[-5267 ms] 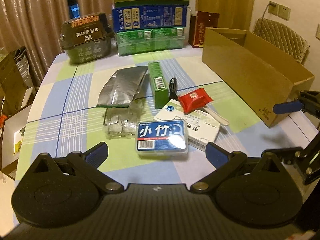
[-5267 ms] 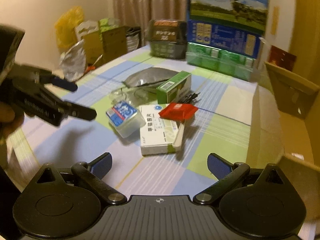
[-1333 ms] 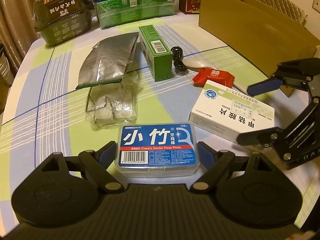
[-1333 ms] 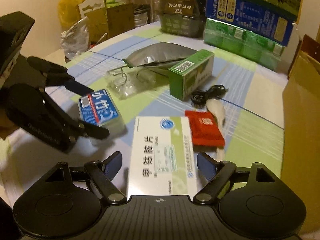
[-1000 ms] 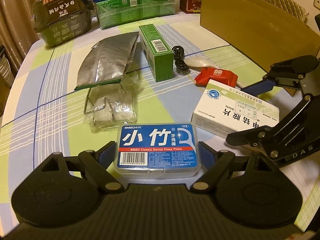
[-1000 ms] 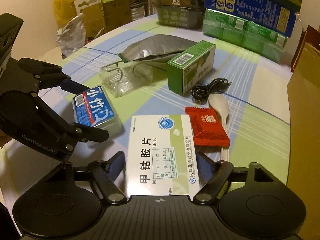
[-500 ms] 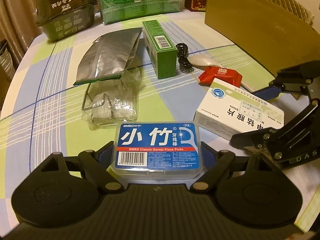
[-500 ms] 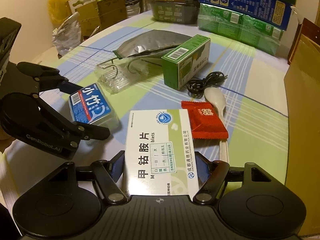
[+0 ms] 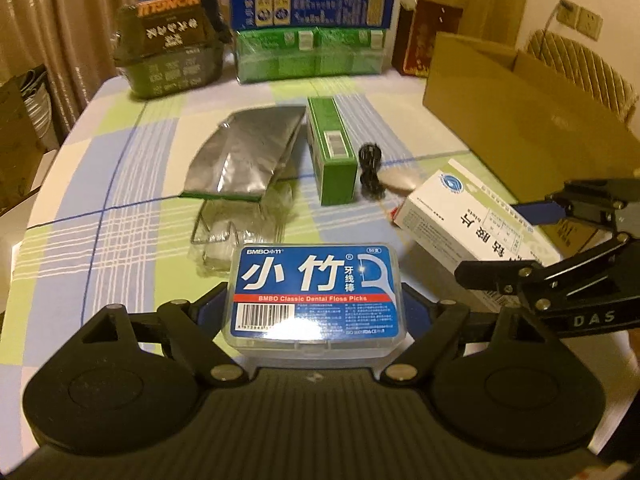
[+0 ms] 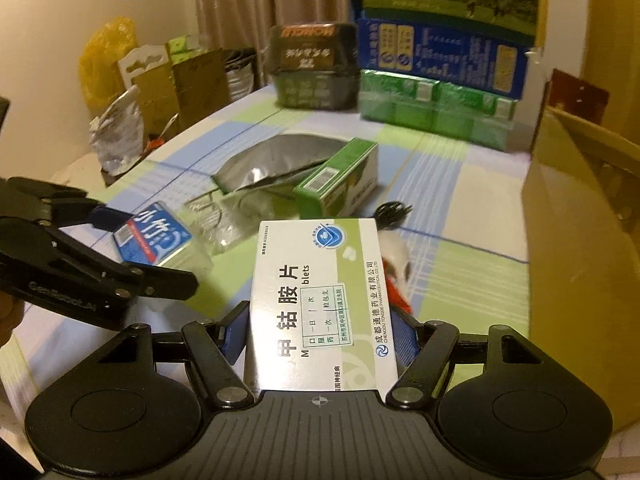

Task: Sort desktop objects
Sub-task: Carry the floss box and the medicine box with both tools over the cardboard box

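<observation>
Left tongs [image 9: 314, 306] pinching floss box [image 9: 316, 292] by both short ends, label up, clear of the checked bench [image 9: 120, 216]. Right tongs [image 10: 318, 330] clamped on white pill box [image 10: 320, 300], likewise lifted, its far end over red packet [image 10: 398, 294] and spoon [image 10: 396, 258]. On the bench beyond: foil pouch [image 9: 244, 156], green carton [image 9: 332, 148] just beside it, clear bag [image 9: 240, 228] partly under the pouch, black cable [image 9: 370, 168] near the carton. Open cardboard box [image 9: 520, 120] at the right edge. Stacked cartons [image 9: 312, 28] at the back.
</observation>
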`<state>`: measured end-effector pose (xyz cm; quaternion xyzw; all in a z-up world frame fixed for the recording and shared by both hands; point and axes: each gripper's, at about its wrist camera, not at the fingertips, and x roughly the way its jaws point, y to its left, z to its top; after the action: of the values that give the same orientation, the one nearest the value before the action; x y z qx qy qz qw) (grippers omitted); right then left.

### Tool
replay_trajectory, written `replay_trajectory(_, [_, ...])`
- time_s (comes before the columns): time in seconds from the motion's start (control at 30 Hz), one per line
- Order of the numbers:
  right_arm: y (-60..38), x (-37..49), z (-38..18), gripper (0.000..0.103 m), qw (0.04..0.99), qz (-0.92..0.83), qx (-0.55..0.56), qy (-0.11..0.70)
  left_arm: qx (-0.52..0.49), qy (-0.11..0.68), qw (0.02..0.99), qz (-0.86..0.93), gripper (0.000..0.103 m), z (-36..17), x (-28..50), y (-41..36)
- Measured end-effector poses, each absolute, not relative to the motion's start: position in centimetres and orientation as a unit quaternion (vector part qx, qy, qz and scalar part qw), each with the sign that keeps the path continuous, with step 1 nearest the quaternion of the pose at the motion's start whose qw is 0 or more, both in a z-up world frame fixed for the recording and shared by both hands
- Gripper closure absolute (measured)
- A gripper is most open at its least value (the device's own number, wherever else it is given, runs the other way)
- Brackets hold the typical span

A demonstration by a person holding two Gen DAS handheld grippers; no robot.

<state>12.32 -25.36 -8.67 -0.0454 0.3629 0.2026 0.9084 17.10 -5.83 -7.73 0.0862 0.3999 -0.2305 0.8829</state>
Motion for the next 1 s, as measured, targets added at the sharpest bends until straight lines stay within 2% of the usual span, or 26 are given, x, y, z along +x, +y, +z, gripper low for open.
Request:
replay_trajectory(0.3, [-30.3,10.7,-1.0,0.035,0.933,0.147,-0.017,0.329,0.064,0.373,0.898,-0.222,0.020,-3.2,14.6,-9.1])
replay_trajectory(0.5, [-37.5,9.5,3.1,0.035,0.944,0.091,-0.012,0.317,0.053,0.359,0.896,-0.256,0.020,0.5,13.7,-15.0])
replay_trajectory(0.73, [-45.3,9.1,4.4,0.035,0.944,0.037,0.003,0.329,0.077,0.334,0.885,-0.316,0.020,4.1,13.0,-24.4])
replay_trajectory(1.0, [-49.9,9.3,4.5,0.035,0.943,0.014,0.030,0.331,0.092,0.331,0.872,-0.347,0.020,4.6,12.6,-31.1])
